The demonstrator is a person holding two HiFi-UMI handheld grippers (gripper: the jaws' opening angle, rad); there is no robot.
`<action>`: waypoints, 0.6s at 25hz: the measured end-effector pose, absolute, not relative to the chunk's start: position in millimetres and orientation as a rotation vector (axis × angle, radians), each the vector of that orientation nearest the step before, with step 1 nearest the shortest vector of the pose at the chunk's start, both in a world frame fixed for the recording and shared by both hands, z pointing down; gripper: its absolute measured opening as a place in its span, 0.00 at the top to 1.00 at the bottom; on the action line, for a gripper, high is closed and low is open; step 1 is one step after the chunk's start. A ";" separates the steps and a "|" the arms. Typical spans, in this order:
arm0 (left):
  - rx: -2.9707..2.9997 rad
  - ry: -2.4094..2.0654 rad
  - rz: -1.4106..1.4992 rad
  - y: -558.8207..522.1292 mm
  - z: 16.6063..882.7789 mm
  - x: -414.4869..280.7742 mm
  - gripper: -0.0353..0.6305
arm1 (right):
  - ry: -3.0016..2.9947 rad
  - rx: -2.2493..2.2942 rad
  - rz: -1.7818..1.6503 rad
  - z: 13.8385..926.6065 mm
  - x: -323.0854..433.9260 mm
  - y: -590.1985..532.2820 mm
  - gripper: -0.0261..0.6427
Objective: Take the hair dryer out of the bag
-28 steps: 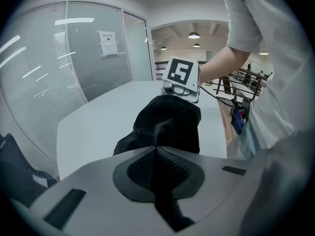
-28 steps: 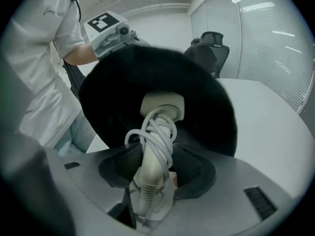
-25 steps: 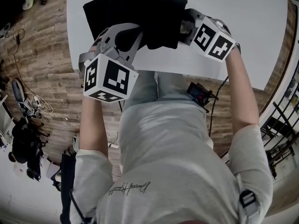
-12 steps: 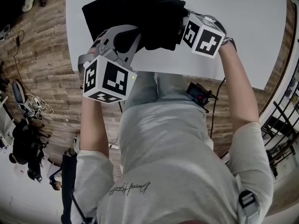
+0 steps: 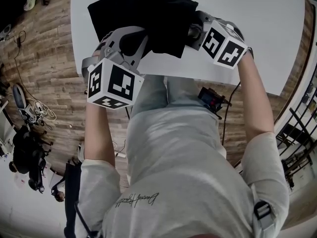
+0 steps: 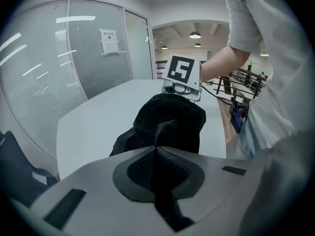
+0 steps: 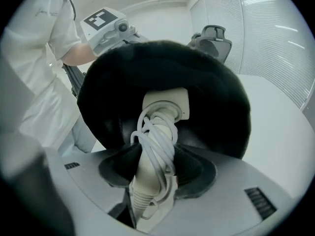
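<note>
Right gripper view shows the right tool (image 7: pixel 158 165), jaws just closed further, grasping the hair dryer (image 7: pixel 165 106) in the mouth of the bag (image 7: pixel 216 92); I would pull straight out while the left tool (image 6: pixel 156 157), clenched on the bag's edge, anchors it.

Bag (image 5: pixel 143 14) on the table (image 5: pixel 257 29) by its near edge; hair dryer (image 7: pixel 156 132) partly inside the bag's right end; left gripper (image 5: pixel 132 42) at its left, right gripper (image 5: pixel 191 32) opposite

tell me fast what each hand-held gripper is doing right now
Left hand-held gripper: closed, pinching the black bag fabric.
Right hand-held gripper: jaws have just been closing, now gripping the hair dryer by its cord-wrapped handle.
</note>
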State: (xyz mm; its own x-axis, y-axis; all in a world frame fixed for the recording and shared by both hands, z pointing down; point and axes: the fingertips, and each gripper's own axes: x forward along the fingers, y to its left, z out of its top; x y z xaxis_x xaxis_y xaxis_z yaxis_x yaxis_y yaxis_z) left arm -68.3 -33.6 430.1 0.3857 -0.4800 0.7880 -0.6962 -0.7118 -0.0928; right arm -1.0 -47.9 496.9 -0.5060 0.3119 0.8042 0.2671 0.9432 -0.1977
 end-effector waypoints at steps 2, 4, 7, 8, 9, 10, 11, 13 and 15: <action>2.392 -1.041 1.232 -33.7 430.8 -67.7 0.92 | -2.130 -0.404 0.066 494.7 1.1 -49.7 0.64; 2.393 -1.040 1.232 -34.1 430.7 -67.5 0.92 | -2.139 -0.394 0.075 491.7 3.0 -52.0 0.64; 2.391 -1.043 1.234 -34.2 429.6 -69.9 0.92 | -2.156 -0.391 0.094 486.5 3.4 -54.0 0.64; 2.391 -1.044 1.234 -34.5 429.3 -70.5 0.92 | -2.160 -0.390 0.095 485.2 3.7 -55.0 0.64; 2.391 -1.044 1.235 -34.8 429.0 -70.9 0.92 | -2.162 -0.386 0.095 484.0 4.2 -56.2 0.64; 2.391 -1.044 1.237 -35.0 428.9 -71.2 0.92 | -2.164 -0.381 0.095 482.8 4.9 -57.3 0.64; 2.391 -1.042 1.240 -34.9 428.7 -71.6 0.92 | -2.166 -0.377 0.096 481.5 5.6 -58.2 0.64; 2.392 -1.040 1.241 -34.5 427.9 -72.7 0.92 | -2.169 -0.369 0.101 479.0 6.9 -59.7 0.64; 2.392 -1.040 1.234 -33.9 427.2 -73.5 0.92 | -2.171 -0.363 0.105 477.3 8.6 -60.9 0.64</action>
